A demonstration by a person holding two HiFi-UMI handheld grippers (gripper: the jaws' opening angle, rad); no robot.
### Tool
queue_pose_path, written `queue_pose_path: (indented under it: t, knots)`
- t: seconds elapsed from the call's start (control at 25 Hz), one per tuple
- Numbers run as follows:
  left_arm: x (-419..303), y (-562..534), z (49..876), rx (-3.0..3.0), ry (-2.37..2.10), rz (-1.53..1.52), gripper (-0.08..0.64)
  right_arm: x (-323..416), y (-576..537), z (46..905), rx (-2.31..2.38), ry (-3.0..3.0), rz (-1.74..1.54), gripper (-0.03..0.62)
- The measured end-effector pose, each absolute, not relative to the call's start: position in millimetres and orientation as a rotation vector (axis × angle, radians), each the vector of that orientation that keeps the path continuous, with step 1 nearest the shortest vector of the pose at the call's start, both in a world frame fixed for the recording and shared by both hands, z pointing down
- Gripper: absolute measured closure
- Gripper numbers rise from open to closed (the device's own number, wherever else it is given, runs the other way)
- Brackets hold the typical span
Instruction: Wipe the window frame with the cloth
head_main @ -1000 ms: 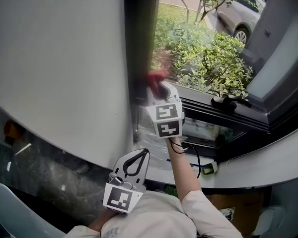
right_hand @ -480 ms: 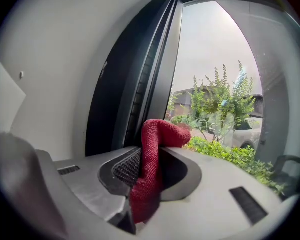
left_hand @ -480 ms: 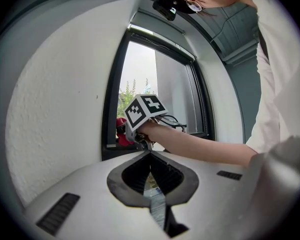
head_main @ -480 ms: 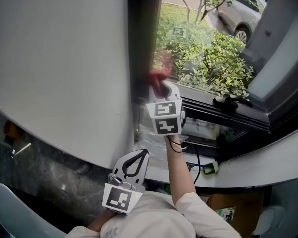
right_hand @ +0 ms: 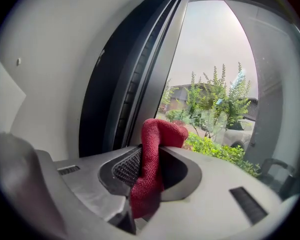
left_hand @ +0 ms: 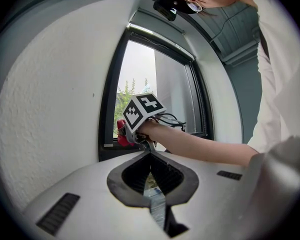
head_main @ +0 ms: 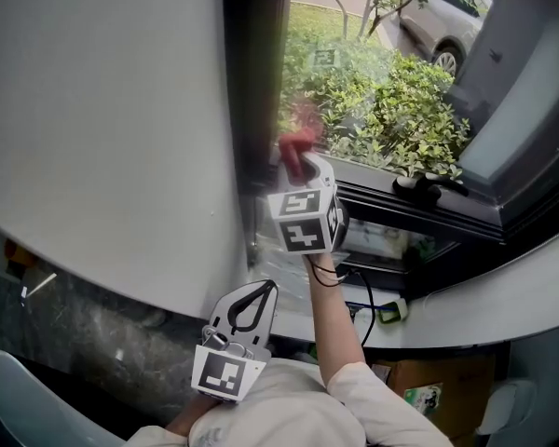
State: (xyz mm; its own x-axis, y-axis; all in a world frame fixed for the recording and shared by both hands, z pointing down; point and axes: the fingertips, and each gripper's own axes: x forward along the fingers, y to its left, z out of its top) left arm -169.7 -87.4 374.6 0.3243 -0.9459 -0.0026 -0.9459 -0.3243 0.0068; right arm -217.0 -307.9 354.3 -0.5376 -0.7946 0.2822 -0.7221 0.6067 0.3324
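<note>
The right gripper's (right_hand: 151, 156) jaws are pinched on the red cloth (right_hand: 149, 174). It runs up between them, and its folded end sticks out past the tips. In the right gripper view that end points at the dark upright of the window frame (right_hand: 121, 91), where it meets the glass. In the head view the cloth sits low on that upright, just above the sill (head_main: 391, 214). It looks to be touching the frame or just beside it, but no view settles which.

The left gripper's (left_hand: 150, 155) jaws are pressed together with nothing between them.

My reading is that the wiping is under way at the lower left corner of the frame. No view shows dirt or streaks, so I cannot tell which stretches are already clean. The upper run of the upright and the bottom rail along the sill probably remain, along with the other sides.

The right arm (head_main: 334, 315) reaches forward and up from the body, nearly straight, with the forearm bare. The gripper's marker cube faces the head camera. The left gripper is held back low, close to the torso, and aimed at the window. It plays no part in the wipe.
</note>
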Motion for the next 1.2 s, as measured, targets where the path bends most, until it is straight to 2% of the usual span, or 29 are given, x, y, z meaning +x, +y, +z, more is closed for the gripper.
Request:
queue_pose_path:
  t: [1.2]
  knots:
    - [-142.4,-81.5,377.7,2.601,-1.755,0.021,0.552,-144.5,-312.9,354.7,1.416,-2.436,-0.228,0.499]
